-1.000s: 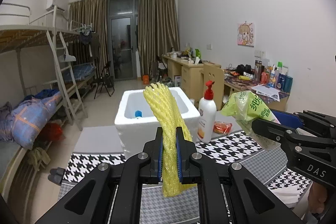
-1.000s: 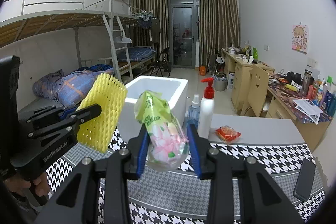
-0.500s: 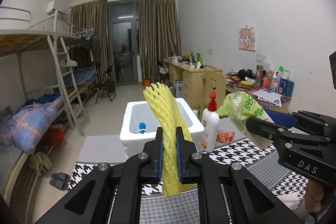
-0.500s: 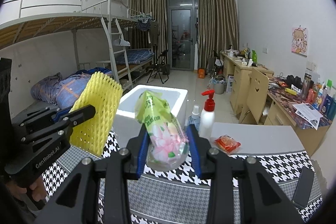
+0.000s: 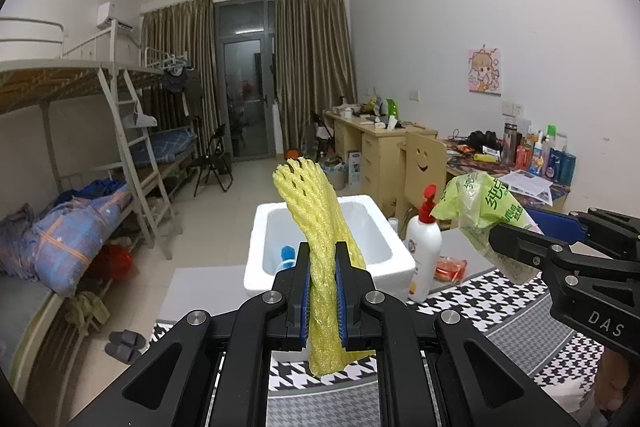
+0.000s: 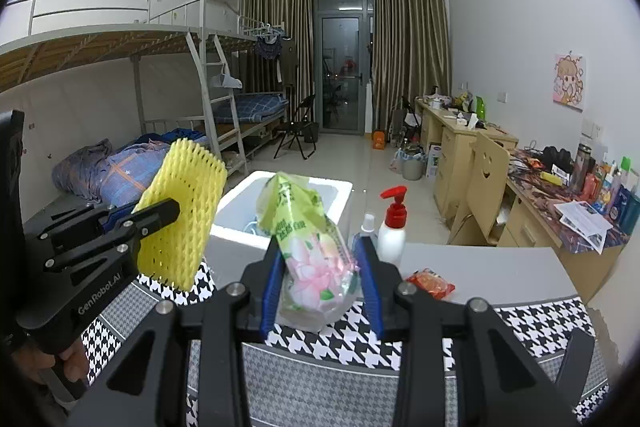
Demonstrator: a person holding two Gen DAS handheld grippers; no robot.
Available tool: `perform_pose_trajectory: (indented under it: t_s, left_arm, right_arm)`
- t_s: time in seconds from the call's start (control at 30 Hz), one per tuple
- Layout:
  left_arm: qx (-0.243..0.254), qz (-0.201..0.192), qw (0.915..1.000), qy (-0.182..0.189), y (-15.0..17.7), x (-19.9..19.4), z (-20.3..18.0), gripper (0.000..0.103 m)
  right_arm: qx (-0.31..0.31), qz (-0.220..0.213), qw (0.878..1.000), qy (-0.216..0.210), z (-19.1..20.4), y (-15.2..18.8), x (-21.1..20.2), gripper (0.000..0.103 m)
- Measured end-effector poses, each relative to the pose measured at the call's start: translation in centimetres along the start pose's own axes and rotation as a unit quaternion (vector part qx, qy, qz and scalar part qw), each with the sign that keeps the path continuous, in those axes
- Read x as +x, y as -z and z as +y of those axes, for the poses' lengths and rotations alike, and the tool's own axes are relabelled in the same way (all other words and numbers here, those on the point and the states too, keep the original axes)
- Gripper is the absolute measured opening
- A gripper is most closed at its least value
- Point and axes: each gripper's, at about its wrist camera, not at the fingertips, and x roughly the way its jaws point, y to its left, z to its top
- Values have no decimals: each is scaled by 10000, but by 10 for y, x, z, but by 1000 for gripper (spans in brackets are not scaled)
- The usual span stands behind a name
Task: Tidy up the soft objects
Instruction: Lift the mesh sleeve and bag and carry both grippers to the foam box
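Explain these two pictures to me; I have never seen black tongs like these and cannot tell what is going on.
No robot here: a person holds a hand-worked gripper in each hand, each carrying a camera that looks along its jaws. One picture comes from the left gripper, shut on a yellow foam net. The other comes from the right gripper, shut on a green packet of tissues. Ahead, on the checked tablecloth, stand a white foam box, a pump bottle and a small red packet.
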Motion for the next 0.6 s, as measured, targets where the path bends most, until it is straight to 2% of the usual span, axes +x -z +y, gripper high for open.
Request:
perform_pose_trajectory:
  t_s: [0.6]
  left_arm:
    - [-59, -1, 9999, -130, -24, 23, 6, 11]
  right_arm:
    - [129, 161, 9998, 70, -3, -23, 31, 41]
